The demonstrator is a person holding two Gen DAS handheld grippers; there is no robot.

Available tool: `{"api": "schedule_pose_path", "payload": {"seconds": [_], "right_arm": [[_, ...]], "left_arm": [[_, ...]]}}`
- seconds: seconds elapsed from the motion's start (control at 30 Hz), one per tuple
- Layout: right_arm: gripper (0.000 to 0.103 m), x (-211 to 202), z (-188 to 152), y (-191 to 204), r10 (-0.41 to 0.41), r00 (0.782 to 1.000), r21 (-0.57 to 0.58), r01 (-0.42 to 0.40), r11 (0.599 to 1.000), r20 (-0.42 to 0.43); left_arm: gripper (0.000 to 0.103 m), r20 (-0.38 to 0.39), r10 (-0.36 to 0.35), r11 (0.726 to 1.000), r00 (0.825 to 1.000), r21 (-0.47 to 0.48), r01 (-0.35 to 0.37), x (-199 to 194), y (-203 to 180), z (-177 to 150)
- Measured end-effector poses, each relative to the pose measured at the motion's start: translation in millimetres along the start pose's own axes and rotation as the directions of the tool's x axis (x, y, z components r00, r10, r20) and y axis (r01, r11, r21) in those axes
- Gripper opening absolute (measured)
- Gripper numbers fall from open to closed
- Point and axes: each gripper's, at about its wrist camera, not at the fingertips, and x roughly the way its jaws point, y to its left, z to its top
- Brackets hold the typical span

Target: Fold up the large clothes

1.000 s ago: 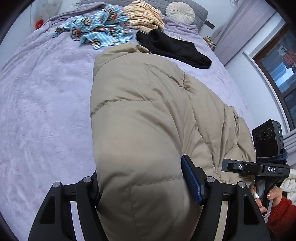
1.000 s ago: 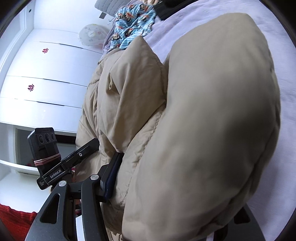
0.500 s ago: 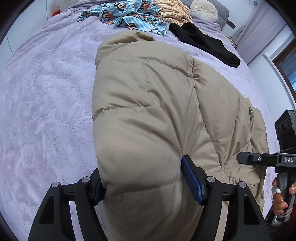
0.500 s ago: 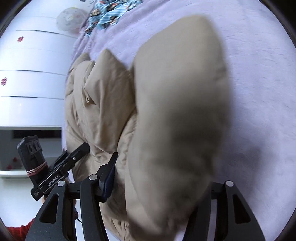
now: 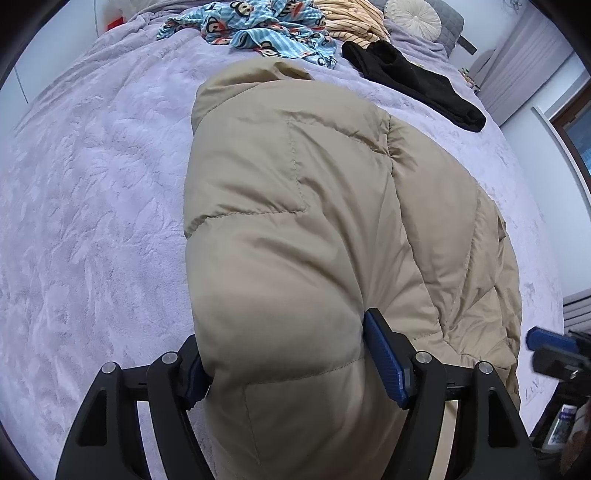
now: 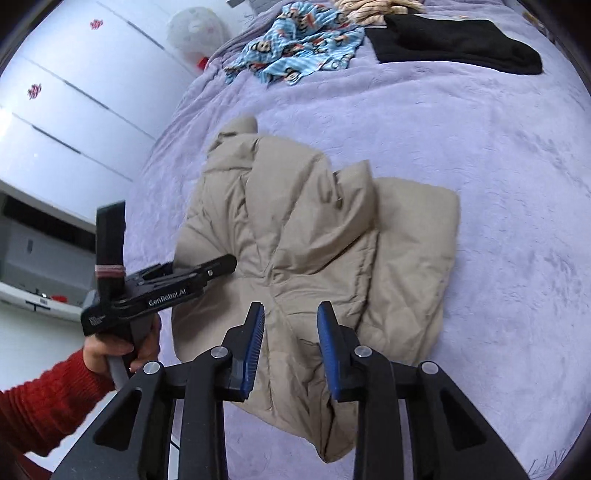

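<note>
A beige puffer jacket [image 5: 314, 206] lies bunched on the purple bedspread [image 5: 92, 184]. My left gripper [image 5: 291, 365] is shut on a thick fold of the jacket, its blue pads pressed into both sides. In the right wrist view the jacket [image 6: 314, 236] lies folded over itself, and the left gripper [image 6: 207, 269] grips its left edge. My right gripper [image 6: 291, 339] is open and empty, hovering above the jacket's near edge.
A blue monkey-print garment [image 5: 258, 29], a yellow striped garment [image 5: 351, 22] and a black garment [image 5: 413, 81] lie at the far end of the bed. A round cushion [image 5: 413, 14] sits behind them. White wardrobe doors [image 6: 74, 92] stand to the left.
My right gripper has let go of the jacket fold and pulled back above it; the fold has dropped onto the bed. My left gripper keeps its hold.
</note>
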Motion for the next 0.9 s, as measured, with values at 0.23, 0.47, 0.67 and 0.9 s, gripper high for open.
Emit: {"api": "schedule_pose_path", "payload": {"seconds": [0.23, 0.47, 0.67, 0.9], "right_arm": [[0.024, 12, -33, -21, -0.072, 0.995, 0.042, 0.075, 0.996, -0.073], [0.019, 26, -44, -39, -0.108, 0.99, 0.099, 0.117, 0.988, -0.093], [0.019, 43, -50, -59, -0.134, 0.985, 0.158, 0.15, 0.976, -0.107], [0.02, 44, -43, -70, -0.123, 0.983, 0.222, 0.152, 0.963, -0.138]], "left_arm": [[0.074, 0.183, 0.092, 0.993, 0.979, 0.052, -0.104, -52, 16, 41], [0.074, 0.081, 0.071, 0.986, 0.994, 0.142, -0.082, 16, -11, 90], [0.082, 0.099, 0.111, 0.97, 0.989, 0.208, -0.13, 45, -51, 86], [0.083, 0.096, 0.138, 0.965, 0.986, 0.212, -0.156, 52, -53, 85]]}}
